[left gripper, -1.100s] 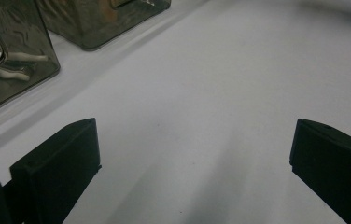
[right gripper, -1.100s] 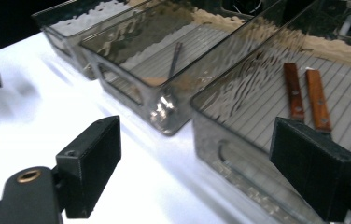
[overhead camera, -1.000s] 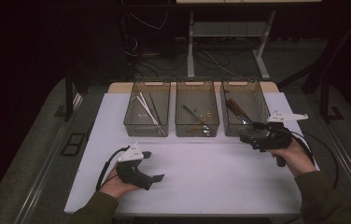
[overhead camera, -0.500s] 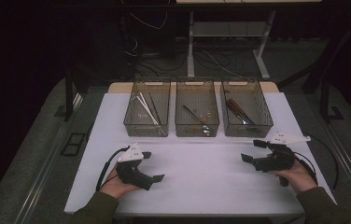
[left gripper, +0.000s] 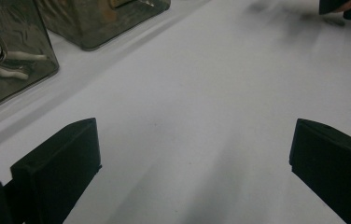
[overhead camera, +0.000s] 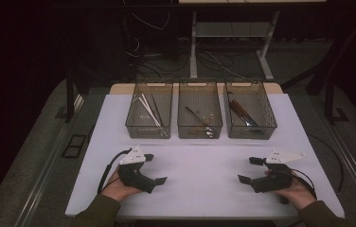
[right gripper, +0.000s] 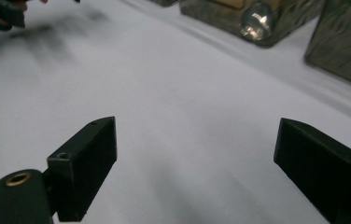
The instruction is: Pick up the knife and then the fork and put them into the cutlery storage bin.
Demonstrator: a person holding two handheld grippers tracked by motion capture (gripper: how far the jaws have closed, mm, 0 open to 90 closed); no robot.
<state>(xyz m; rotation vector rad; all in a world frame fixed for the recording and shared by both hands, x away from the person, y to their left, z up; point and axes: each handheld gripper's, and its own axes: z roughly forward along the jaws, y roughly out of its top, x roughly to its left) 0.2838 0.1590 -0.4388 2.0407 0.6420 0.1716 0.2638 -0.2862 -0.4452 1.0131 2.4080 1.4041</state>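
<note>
My left gripper (overhead camera: 155,168) rests low over the white table top (overhead camera: 200,161) at the front left, open and holding nothing; its jaws stand wide apart in the left gripper view (left gripper: 194,158). At the front right, my right gripper (overhead camera: 247,170) is open too, with only bare table between its jaws (right gripper: 197,154). The two grippers point toward each other. Three smoky clear bins stand in a row at the back: the left bin (overhead camera: 147,128) holds white sticks (overhead camera: 146,108), the middle bin (overhead camera: 200,130) small metal utensils (overhead camera: 196,116), the right bin (overhead camera: 252,130) brown-handled utensils (overhead camera: 240,111).
A wide stretch of bare white table lies between the grippers and in front of the bins. Table legs and cables (overhead camera: 214,56) lie on the dark floor behind. A cable (overhead camera: 107,170) trails from the left gripper.
My right gripper has pulled back from just in front of the right bin to the front right of the table and come down. The left gripper has stayed put.
</note>
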